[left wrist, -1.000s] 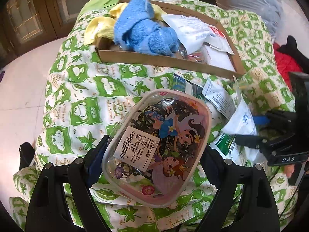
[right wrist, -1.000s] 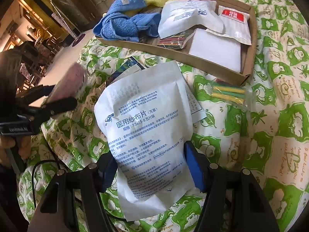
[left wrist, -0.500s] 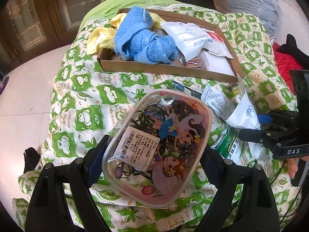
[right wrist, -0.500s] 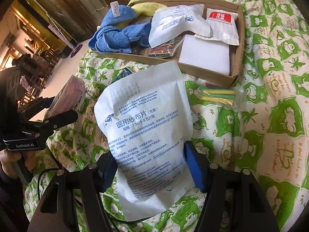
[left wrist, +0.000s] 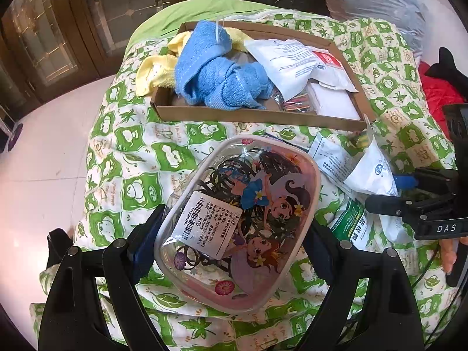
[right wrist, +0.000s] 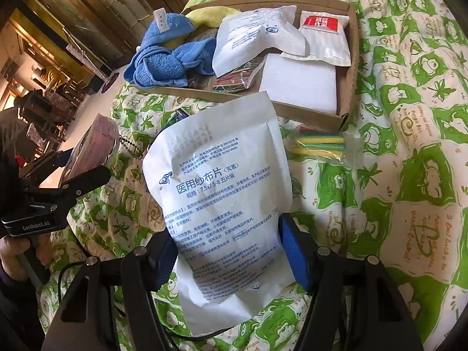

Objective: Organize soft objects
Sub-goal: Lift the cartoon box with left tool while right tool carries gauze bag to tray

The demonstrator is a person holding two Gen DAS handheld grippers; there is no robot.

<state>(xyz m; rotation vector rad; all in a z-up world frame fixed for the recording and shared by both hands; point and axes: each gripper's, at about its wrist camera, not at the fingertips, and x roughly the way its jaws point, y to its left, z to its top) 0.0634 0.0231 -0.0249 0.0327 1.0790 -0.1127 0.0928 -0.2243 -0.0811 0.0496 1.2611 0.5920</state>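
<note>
Green-print bed quilt point(right wrist: 409, 93): left tool point(left wrist: 234, 231) clamps cartoon pouch point(left wrist: 238, 219), right tool point(right wrist: 226, 251) grips gauze pack point(right wrist: 222, 204), both lifted w/ cardboard tray point(right wrist: 352, 58) ahead (probably their destination).

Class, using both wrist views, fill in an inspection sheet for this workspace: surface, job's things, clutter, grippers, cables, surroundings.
Surface: green-and-white patterned quilt, rumpled.
Job's things: cardboard tray holding blue towel, yellow cloth, white packets.
Clutter: bag of coloured tubes loose on quilt beside tray.
Grippers: left gripper clamps cartoon pouch; right gripper clamps gauze packet.
Cables: black cable under packet.
Surroundings: wooden glazed doors, pale tiled floor.
</note>
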